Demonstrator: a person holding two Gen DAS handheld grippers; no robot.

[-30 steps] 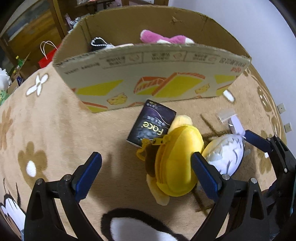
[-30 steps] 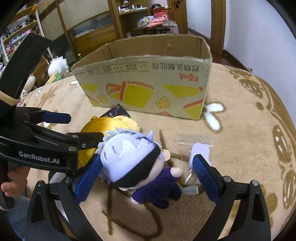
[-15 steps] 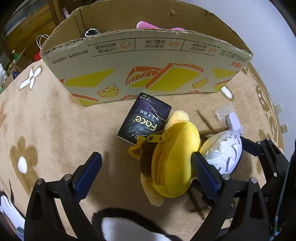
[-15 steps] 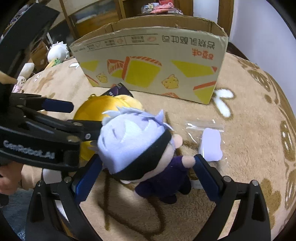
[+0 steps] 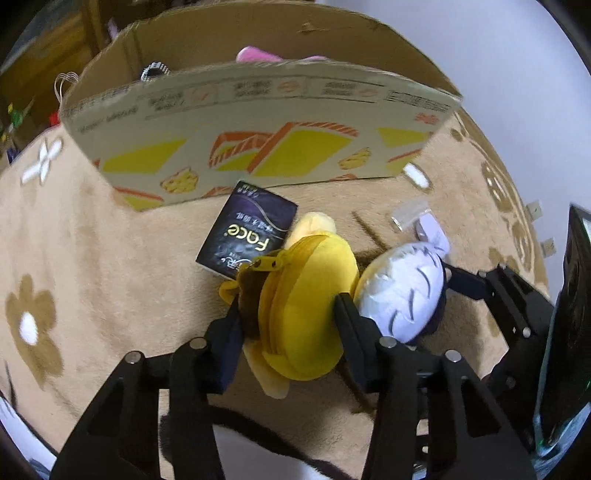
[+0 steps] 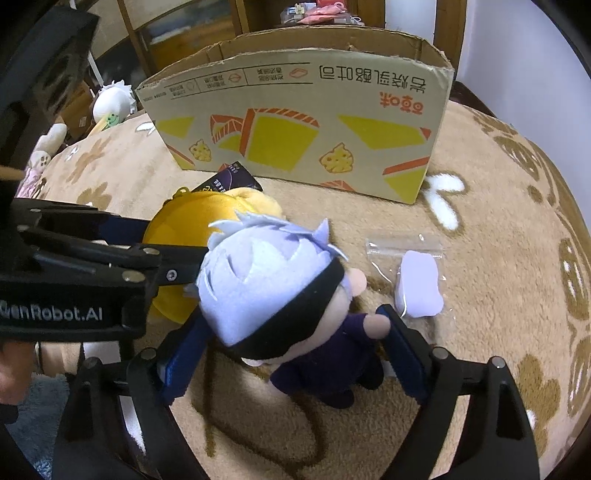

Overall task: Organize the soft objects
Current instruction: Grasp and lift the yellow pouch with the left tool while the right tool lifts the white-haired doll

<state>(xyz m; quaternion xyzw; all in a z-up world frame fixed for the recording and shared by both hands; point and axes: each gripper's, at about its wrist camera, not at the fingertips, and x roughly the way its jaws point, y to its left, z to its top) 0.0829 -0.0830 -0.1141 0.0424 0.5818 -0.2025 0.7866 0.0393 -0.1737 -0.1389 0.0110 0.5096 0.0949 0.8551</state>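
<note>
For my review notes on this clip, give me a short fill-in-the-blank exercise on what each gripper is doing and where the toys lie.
1. The left gripper is shut on the ____ plush pouch.
2. The doll between the right gripper fingers wears a ____ blindfold.
3. The dark tissue pack lies between the pouch and the ____ box.

Missing words: yellow; black; cardboard

Room in a home. Shown by: soft tan rug (image 6: 498, 206) with flower and paw patterns covering the floor; printed cardboard box (image 6: 303, 129) standing on it; plush toys (image 6: 112, 101) piled at the rug's edge; wooden shelves (image 6: 317, 14) holding small goods behind; wall sockets (image 5: 535, 209) low on a plain white wall.
</note>
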